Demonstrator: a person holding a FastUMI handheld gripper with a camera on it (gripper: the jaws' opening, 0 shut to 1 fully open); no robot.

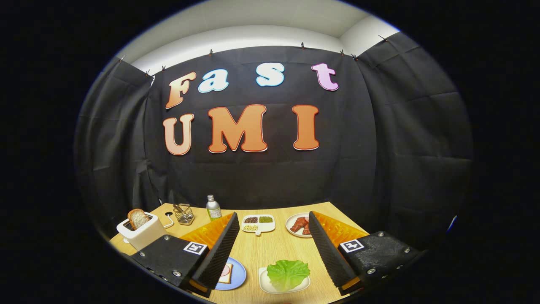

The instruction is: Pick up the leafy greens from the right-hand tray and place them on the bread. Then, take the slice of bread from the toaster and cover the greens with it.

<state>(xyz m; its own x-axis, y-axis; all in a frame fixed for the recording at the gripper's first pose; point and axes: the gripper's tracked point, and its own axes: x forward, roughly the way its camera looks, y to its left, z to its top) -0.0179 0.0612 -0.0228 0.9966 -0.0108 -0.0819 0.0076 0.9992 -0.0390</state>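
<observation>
Green lettuce (288, 273) sits on its tray (265, 283) between my gripper's (270, 249) spread, empty fingers, so I should descend straight and pinch the leaf's middle.

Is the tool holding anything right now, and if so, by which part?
Nothing is held. The tool is open, its fingers spread wide with bare table between them; the crinkly green lettuce leaf lies untouched on its white tray.

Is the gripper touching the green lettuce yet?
Apart. In the gripper view the open gripper holds its fingers wide either side of the lettuce, bare table between.
</observation>
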